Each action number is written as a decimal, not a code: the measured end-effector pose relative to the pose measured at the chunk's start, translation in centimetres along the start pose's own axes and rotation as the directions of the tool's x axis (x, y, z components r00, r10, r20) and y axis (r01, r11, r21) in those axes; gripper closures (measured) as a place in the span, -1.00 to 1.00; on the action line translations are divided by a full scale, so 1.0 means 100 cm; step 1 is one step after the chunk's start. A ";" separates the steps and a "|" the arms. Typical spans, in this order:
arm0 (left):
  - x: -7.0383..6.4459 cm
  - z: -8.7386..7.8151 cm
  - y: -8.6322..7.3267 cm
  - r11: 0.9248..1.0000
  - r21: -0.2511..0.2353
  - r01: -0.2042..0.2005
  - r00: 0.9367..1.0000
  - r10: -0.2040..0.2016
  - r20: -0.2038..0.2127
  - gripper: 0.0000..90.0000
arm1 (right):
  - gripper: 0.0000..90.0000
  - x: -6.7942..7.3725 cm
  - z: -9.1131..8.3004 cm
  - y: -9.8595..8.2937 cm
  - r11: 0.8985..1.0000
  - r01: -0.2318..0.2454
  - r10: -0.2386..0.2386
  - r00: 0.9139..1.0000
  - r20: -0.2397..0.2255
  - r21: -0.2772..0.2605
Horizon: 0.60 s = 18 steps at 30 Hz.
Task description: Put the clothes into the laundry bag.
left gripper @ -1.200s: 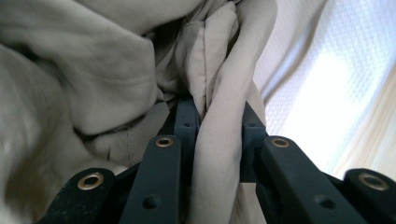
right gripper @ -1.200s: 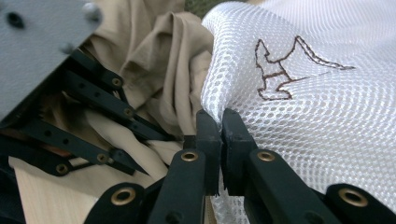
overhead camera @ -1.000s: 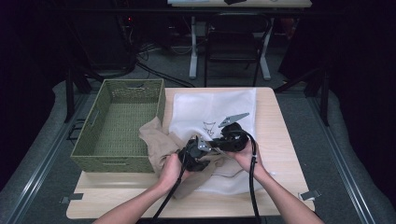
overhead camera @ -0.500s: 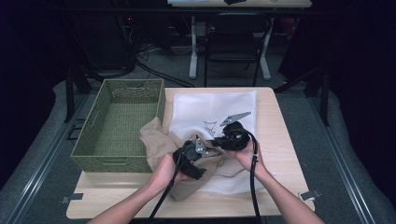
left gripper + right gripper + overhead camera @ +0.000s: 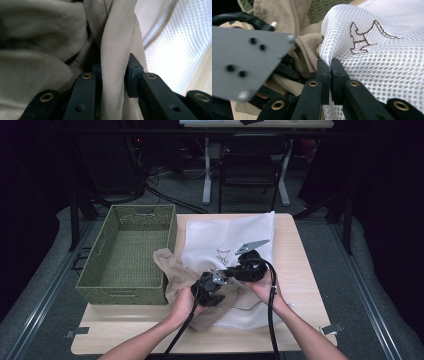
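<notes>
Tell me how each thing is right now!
Left gripper: shut on a fold of the tan cloth garment.
Right gripper: shut on the edge of the white mesh laundry bag.
Tan cloth garment: crumpled, partly under the bag.
White mesh laundry bag: lying flat on the table.
Green woven basket: empty.

A lab or recording studio is suggested rather than a home. A small wooden table (image 5: pixel 300 270) is set on a grey floor mat (image 5: pixel 370 285), and metal rails (image 5: pixel 40 315) are laid along both sides. The surroundings are kept dark, as if curtained off. Behind the table, cables (image 5: pixel 160 190) are strewn on the floor beside a black chair (image 5: pixel 250 170) and a white-legged desk (image 5: pixel 207 165).
</notes>
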<state>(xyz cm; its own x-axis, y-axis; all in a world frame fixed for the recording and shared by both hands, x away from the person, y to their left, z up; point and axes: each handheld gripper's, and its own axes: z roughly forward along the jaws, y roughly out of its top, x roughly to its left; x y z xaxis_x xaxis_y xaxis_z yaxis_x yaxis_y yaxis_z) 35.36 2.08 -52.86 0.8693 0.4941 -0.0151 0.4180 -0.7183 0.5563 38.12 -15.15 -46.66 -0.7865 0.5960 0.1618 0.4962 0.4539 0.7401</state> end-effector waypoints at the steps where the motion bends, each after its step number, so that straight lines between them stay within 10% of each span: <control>1: 0.002 0.004 0.000 1.000 -0.002 0.019 1.000 -0.019 0.006 0.64 | 0.96 0.000 0.001 -0.001 1.000 -0.001 0.001 1.000 0.001 0.003; 12: -0.004 -0.028 -0.001 0.998 -0.040 -0.046 0.998 0.044 -0.037 -0.21 | 0.95 -0.012 0.002 -0.007 1.000 -0.021 0.020 0.999 0.029 0.021; 18: -0.005 -0.023 -0.009 0.998 0.029 -0.064 0.998 0.065 -0.019 -0.22 | 0.95 -0.012 0.003 -0.007 0.999 -0.023 0.023 0.999 0.025 0.024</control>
<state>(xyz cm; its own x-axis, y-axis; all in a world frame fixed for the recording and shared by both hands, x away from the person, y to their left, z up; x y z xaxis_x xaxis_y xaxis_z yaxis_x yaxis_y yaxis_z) 33.91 3.59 -51.41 0.8893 0.4558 0.0367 0.3688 -0.7624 0.5317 38.86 -15.94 -47.55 -0.7655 0.6227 0.1618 0.5228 0.4555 0.7205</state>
